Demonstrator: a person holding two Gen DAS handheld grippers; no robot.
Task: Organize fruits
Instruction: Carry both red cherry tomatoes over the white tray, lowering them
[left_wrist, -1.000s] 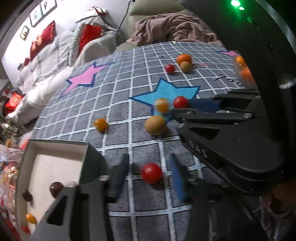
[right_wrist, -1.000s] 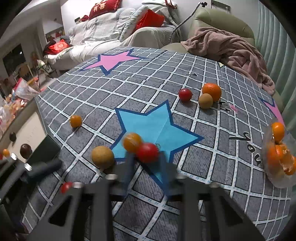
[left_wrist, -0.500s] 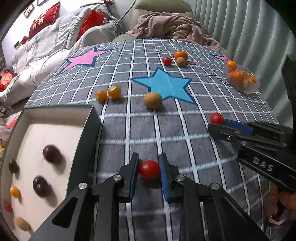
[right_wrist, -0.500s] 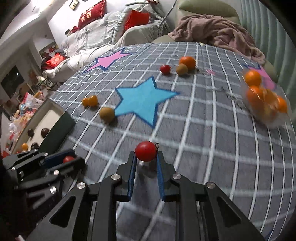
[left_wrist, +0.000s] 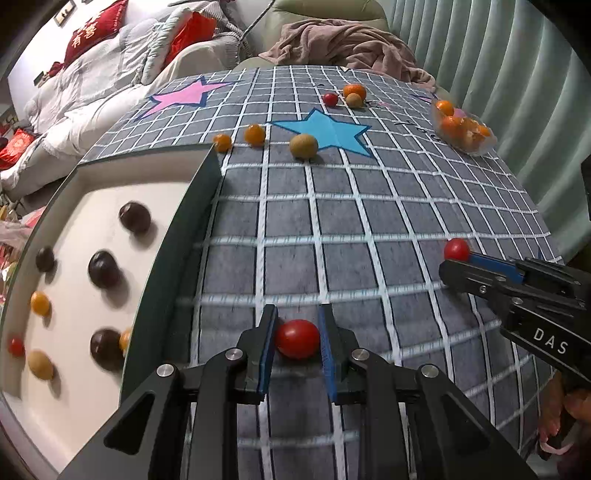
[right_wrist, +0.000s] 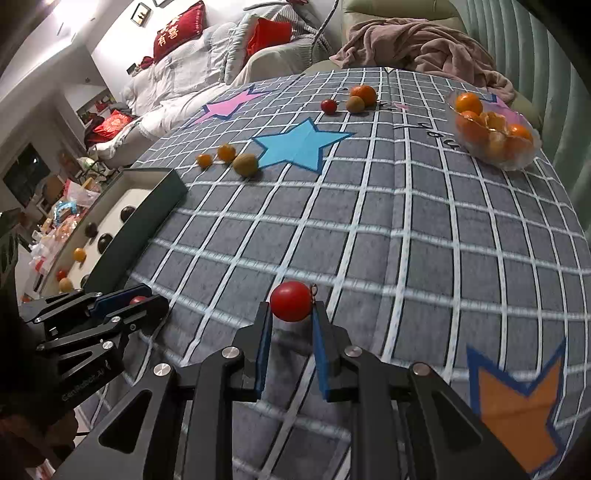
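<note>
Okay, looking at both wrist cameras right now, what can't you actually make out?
- Box: left wrist view, its near end is cut off by the picture's edge; right wrist view, its dark wall hides part of the floor.
- Red tomato in the left gripper: right wrist view, mostly hidden by the fingers.
- Oranges in the clear bowl: overlapping, count unclear.

I was working in a home living room: white sofa (right_wrist: 177, 92) with red cushions (right_wrist: 177, 33), pink blanket (right_wrist: 424, 40) dumped on a green armchair (right_wrist: 399, 11), framed pictures (right_wrist: 138, 13) on the wall, pleated curtains (left_wrist: 498, 74), grid-and-stars cloth (right_wrist: 369, 221) on the table.
</note>
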